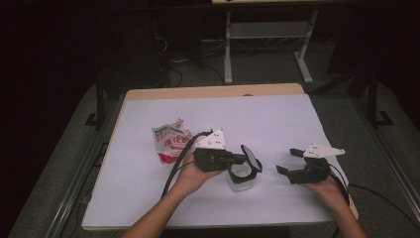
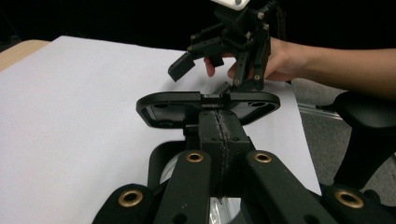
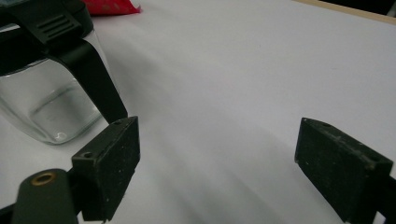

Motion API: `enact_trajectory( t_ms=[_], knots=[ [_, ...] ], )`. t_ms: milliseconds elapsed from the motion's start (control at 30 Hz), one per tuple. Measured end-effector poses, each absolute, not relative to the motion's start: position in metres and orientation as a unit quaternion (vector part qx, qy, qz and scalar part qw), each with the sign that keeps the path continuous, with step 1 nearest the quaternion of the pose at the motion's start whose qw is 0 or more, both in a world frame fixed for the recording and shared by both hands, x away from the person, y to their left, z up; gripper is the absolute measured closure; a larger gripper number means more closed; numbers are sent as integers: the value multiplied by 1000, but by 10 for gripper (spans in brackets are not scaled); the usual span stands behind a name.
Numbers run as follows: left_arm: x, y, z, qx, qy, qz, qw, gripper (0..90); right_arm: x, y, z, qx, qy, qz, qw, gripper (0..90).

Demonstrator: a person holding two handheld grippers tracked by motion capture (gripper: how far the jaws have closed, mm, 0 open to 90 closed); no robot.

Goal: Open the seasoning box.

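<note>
Left gripper (image 2: 219,105) closest to lens in its own view: jaws pressed flat together, pinching the edge of a black lid (image 2: 208,105). Lid is lifted and hinged up, its underside facing the camera, long edge level across the frame. Under the jaws, the rim of a clear glass container (image 2: 219,207) peeks out, partly hidden by the gripper body. From the high view the left gripper (image 1: 241,158) sits mid-table, lid (image 1: 251,157) tilted up on edge above the container (image 1: 241,178), which stands on the white sheet (image 1: 148,188) covering the table (image 1: 208,91). Container has a black collar and clasp strap (image 3: 93,84) down its side, seen close in the right gripper view; glass body (image 3: 46,107) see-through, contents cannot tell.

Right gripper (image 1: 290,161) held in the right hand (image 1: 327,186), jaws spread wide, nothing between them, pads (image 3: 112,163) hovering just above the sheet, just beside the container but not touching. In the left gripper view it shows (image 2: 196,65) beyond the lid, well off the sheet surface.

Left hand (image 1: 193,176) wraps the left gripper body from below. Crumpled red-and-white snack bag (image 1: 171,141) lies on the sheet behind the left gripper, near but apart from the container.
</note>
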State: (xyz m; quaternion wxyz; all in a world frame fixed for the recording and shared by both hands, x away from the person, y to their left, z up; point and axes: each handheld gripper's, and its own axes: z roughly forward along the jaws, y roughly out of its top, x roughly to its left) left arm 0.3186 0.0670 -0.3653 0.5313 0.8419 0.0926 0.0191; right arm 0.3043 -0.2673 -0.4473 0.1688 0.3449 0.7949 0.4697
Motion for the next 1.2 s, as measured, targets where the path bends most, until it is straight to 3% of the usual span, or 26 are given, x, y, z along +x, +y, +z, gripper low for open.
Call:
enact_trajectory(
  t_ms=[1200],
  knots=[
    [338, 21, -361, 850, 72, 4, 522, 900, 304, -270, -448, 349, 792, 474, 164, 136]
  ],
)
